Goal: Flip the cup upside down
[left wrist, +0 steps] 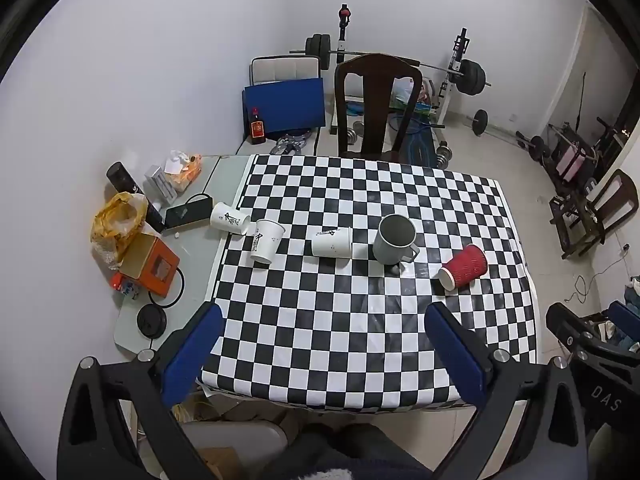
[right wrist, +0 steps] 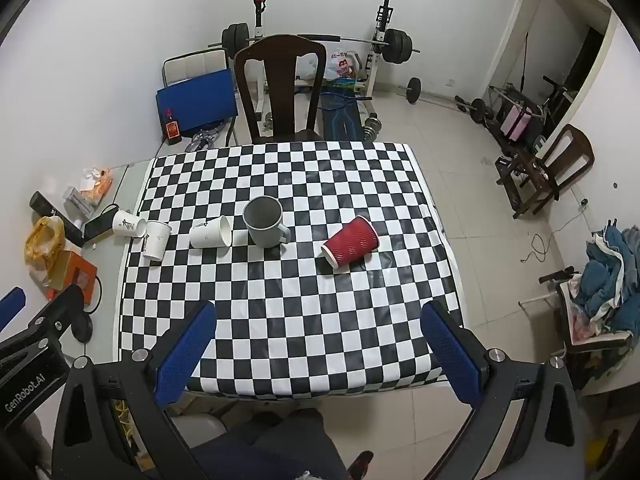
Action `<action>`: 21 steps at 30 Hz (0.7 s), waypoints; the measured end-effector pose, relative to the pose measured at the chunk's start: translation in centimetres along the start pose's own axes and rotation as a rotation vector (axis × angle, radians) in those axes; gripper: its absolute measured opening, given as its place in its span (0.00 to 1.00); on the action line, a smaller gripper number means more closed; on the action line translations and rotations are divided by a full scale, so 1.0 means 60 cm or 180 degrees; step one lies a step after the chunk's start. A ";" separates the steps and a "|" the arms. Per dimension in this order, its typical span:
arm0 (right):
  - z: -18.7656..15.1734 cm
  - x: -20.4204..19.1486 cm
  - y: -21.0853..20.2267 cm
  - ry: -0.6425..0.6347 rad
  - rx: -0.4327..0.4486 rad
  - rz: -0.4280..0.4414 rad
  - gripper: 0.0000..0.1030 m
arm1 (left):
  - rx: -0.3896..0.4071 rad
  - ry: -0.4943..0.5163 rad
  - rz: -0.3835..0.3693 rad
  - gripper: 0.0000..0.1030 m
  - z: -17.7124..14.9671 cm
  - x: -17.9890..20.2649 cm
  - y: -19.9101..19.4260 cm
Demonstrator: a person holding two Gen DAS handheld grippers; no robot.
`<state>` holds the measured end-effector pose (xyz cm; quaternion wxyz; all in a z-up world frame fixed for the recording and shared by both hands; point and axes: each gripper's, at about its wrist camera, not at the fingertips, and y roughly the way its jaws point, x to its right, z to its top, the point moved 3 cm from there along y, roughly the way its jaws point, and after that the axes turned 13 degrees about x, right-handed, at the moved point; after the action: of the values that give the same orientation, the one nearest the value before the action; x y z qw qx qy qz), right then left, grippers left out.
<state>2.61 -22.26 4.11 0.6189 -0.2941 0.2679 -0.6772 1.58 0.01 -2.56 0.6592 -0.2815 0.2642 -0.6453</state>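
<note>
Worktop (right wrist: pixel 320 320): grey mug (right wrist: pixel 264 222) upright, frame centre; red cup (right wrist: pixel 351 241) on side, right. Left gripper (left wrist: pixel 324 356), right gripper (right wrist: pixel 320 354): spread, empty.

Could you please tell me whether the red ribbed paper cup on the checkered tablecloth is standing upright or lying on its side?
Lying on its side: the red ribbed paper cup rests along its wall on the checkered tablecloth.

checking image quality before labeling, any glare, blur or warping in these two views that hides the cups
Left wrist view: strong fisheye bowing at the checkered tablecloth edges, dull sheen near the grey mug, cups sharp. Right wrist view: same warping, faint glare patches on the cloth, red cup crisp with a soft shadow; black vignette in the corners of both.
</note>
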 end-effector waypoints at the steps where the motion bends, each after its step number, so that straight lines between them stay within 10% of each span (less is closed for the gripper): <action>1: 0.000 0.000 0.000 -0.0002 0.0004 0.0003 0.99 | 0.0005 0.0007 0.0004 1.00 0.000 0.000 0.000; 21: 0.000 0.000 0.000 -0.0018 -0.0002 -0.0019 0.99 | 0.0019 0.0004 0.0007 1.00 0.000 0.001 -0.002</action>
<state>2.58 -22.26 4.13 0.6176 -0.2970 0.2655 -0.6781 1.49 -0.06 -2.48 0.6605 -0.2789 0.2631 -0.6455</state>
